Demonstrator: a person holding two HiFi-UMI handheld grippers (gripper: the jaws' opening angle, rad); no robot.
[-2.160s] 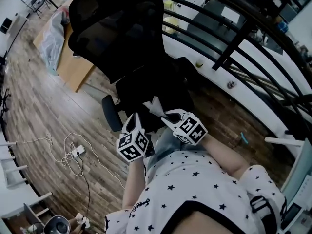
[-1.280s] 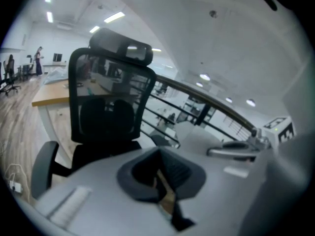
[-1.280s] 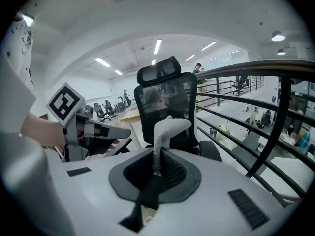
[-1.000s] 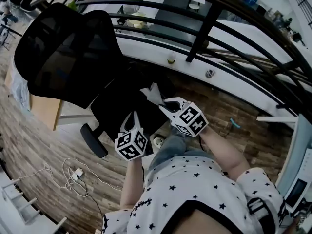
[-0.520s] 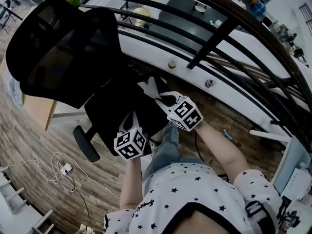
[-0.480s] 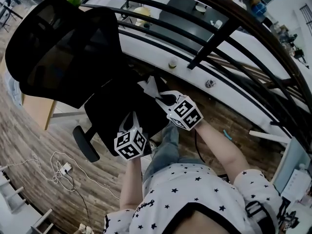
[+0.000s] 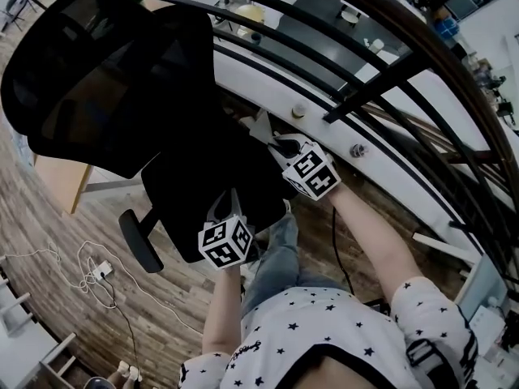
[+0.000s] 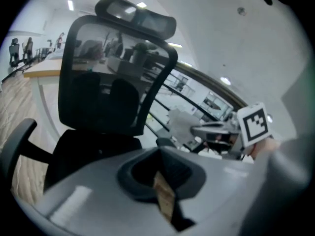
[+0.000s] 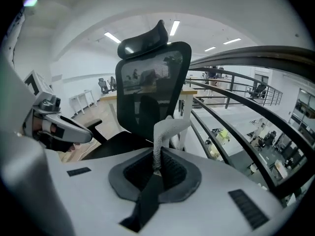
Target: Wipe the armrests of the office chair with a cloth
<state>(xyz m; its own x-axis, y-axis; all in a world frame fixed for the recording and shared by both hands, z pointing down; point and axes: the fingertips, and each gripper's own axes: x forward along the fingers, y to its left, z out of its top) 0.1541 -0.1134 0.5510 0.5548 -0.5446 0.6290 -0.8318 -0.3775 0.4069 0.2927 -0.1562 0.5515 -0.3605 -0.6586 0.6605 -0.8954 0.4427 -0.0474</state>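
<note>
Cloth [image 7: 261, 128], pale & crumpled, is pinched in the right tool [image 7: 272, 140]. In the right gripper view the jaws are narrow, closed on a twisted bit of cloth [image 9: 165, 132] that stands up and flops over to the right. Head view puts the cloth over the far right edge of the seat, near the backrest and just beside the white ledge under the railing [image 7: 389, 71]. Whether it touches the chair can't be told.

Office chair [image 7: 105, 79] is black w/ mesh back and headrest, and its seat faces the person. One armrest [image 7: 139, 241] sticks out on the chair's left side, well apart from both tools; it also shows at the left edge of the left gripper view [image 8: 15, 141]. The armrest on the cloth side is too dark to make out in the head view.

Left tool [image 7: 229, 201] hangs over the near front part of the seat. Its jaws are together w/ nothing between them, only a tan pad edge showing at the seam [image 8: 165, 195]. From that view the right tool and cloth [image 8: 184, 124] sit to the right, in front of the railing bars.

Around: wood-plank floor [image 7: 49, 241], a white power strip [image 7: 101, 270] w/ a loose cable on it, and a pale wood desk [image 7: 57, 181] behind the chair back. The person's star-print shirt [image 7: 324, 331] fills the bottom of the head view.
</note>
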